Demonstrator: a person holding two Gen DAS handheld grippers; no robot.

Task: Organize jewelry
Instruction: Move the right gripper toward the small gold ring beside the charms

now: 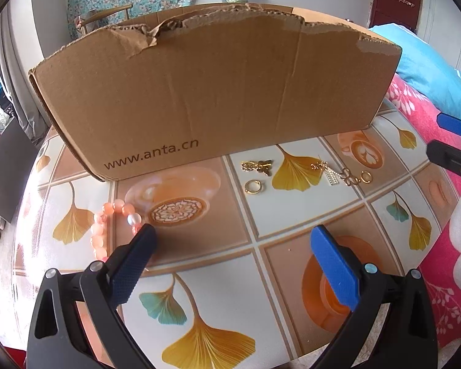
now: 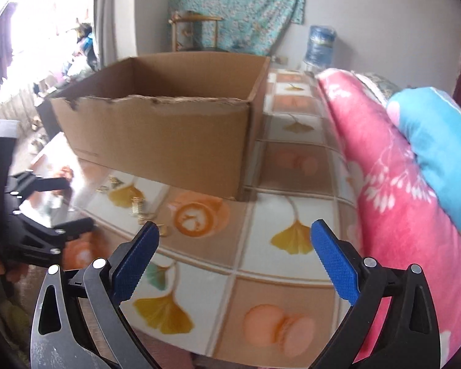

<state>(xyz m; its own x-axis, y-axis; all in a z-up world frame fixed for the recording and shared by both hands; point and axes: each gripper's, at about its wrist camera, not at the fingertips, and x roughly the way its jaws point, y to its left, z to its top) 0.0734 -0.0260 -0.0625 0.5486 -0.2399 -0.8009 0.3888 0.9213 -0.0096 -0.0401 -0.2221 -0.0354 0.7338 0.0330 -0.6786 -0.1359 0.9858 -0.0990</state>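
The left gripper is hovering low over the patterned table, its jaws spread wide and grasping nothing. The pink bead bracelet is lying at the lower left of the left wrist view, curving in a loop whose long axis is running up and down the frame. Its nearest beads are sitting right against the tip of the left-hand finger, so the bracelet is lying off to the left of the jaw gap, not between the pads. Judging from this, the coming move is turning on a small shift leftward before any closing.

The gold pieces are resting further up the frame, just in front of the cardboard box: a gold ring, a butterfly charm cluster just above it, and to the right a chain with a strip pendant stretching sideways across the tiles. These are lying ahead and slightly right of the left jaws, and nearer to the right gripper, whose fingers are showing at the right edge of the left wrist view.

The right gripper is also standing released and empty, pointing across the table toward the open box with a pink quilt filling the right of its frame. Its view is blurring, so the gold items at centre left are showing only as smudges. The left gripper seems better placed for the bracelet, the right for the gold
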